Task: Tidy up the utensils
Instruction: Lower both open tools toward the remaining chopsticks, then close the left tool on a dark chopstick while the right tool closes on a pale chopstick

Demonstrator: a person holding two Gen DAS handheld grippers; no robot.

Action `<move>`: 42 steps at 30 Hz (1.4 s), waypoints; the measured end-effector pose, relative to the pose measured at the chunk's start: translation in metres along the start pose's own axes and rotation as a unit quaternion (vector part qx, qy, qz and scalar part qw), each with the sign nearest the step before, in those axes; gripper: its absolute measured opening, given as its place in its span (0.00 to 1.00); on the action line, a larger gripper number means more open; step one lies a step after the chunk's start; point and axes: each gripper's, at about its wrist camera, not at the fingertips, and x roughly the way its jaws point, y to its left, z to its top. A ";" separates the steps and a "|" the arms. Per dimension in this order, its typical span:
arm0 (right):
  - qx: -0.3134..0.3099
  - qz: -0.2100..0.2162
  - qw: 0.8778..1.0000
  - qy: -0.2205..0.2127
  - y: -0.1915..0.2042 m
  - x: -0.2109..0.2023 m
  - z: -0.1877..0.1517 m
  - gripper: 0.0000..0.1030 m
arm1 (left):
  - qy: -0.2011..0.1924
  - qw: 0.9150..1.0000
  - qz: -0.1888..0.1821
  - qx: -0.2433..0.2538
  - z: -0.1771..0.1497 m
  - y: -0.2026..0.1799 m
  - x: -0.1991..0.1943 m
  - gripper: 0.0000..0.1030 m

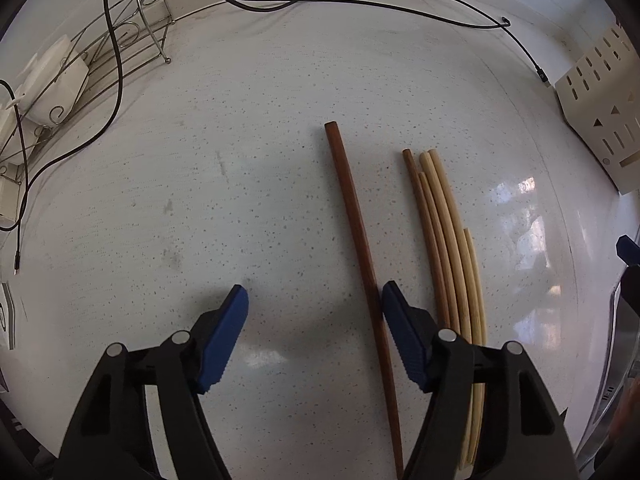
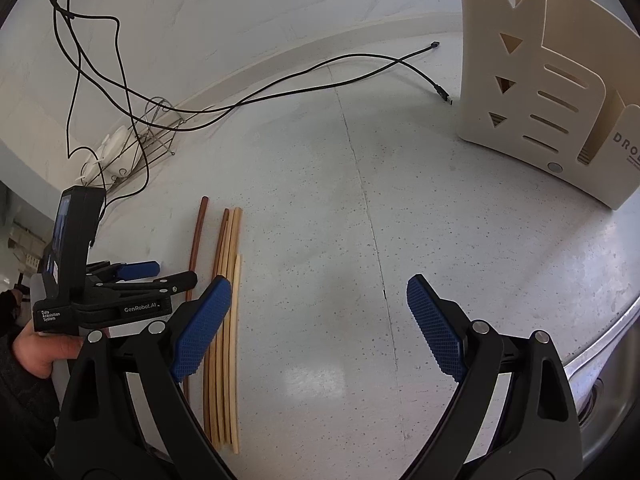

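1. Nearest to the left wrist camera was the left gripper [image 1: 314, 304]; it pointed down at the speckled white counter [image 1: 240, 160]; its two blue pads [image 1: 224, 340] stood apart and pinched nothing.
2. The dark red-brown chopstick [image 1: 356, 220] lay flat on the counter between these pads, close along the inner side of the right pad; I could not tell if the pad touched it; the other pad was well apart from it.
3. Just to the right of this chopstick lay a bundle of chopsticks [image 1: 444, 240], one brown and the others pale bamboo; they were side by side and nearly parallel to it, with a narrow strip of counter between.
4. The right gripper [image 2: 320, 320] was held to the right of the bundle; its jaws were spread wide over bare counter, with nothing between them; its left pad [image 2: 202, 328] stood in front of the bundle in that view.
5. Far to the right of the dark chopstick stood a cream utensil holder [image 2: 520, 92] with slots and triangle holes.
6. Far to the left of it, by the wall, stood a wire rack [image 1: 120, 40] with white cups; black cables [image 1: 280, 2] ran across the counter behind.
7. A hand [image 2: 36, 350] held the left gripper.
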 end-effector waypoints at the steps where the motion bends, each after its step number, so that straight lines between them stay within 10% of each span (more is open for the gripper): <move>1: -0.004 0.001 1.000 0.007 0.002 0.002 0.000 0.83 | 0.001 1.000 0.000 0.001 0.000 0.001 -0.001 0.57; 13: -0.108 -0.027 0.986 0.126 0.055 0.046 -0.027 0.72 | 0.010 1.000 -0.010 -0.012 -0.004 0.031 -0.009 0.18; 42: -0.150 -0.125 0.961 0.198 0.117 0.091 -0.031 0.55 | 0.010 1.000 -0.018 -0.010 -0.016 0.029 -0.003 0.10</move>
